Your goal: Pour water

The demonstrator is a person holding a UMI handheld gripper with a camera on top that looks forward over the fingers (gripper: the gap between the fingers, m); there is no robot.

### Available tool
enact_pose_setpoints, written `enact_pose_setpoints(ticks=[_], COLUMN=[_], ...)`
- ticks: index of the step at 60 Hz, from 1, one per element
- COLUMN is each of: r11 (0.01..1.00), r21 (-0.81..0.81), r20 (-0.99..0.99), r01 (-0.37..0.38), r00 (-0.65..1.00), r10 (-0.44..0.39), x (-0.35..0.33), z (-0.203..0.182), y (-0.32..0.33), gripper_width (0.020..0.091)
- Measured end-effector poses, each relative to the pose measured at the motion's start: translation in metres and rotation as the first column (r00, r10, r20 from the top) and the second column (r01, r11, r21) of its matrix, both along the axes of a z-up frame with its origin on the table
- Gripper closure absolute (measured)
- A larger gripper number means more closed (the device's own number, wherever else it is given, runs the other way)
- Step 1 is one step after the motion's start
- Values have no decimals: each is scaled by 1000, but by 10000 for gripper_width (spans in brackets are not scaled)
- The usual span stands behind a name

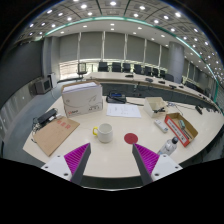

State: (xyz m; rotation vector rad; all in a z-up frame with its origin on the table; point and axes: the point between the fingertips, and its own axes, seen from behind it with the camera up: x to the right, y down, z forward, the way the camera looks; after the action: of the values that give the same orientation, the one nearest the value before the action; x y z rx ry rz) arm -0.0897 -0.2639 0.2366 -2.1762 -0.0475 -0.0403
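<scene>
Magenta-padded gripper (112, 160) hangs wide open, holding nothing. Beyond its 2 fingers stands a white ceramic mug (104, 132); right of the mug lies what may be a small clear bottle (168, 146). Approaching off-line could topple either.

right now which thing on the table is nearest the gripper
The small bottle, just ahead of the open gripper beside one finger; the white mug sits farther ahead.

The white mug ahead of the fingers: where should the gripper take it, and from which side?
Grip the white mug across its body, coming straight from the gripper side. It stands upright, its handle points left, so the rounded walls lie clear for the open fingers.
</scene>
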Motion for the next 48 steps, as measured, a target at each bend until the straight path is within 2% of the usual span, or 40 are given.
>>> enact_pose_setpoints(ticks=[13, 32, 48], r11=[1000, 995, 991], r21=[-5, -31, 52], r20=[-25, -43, -67], r01=[29, 98, 127], r00=[999, 994, 990], r10=[-29, -99, -124], x=[54, 181, 268], z=[-20, -97, -154], y=[-5, -20, 25], gripper_width=[241, 245, 242])
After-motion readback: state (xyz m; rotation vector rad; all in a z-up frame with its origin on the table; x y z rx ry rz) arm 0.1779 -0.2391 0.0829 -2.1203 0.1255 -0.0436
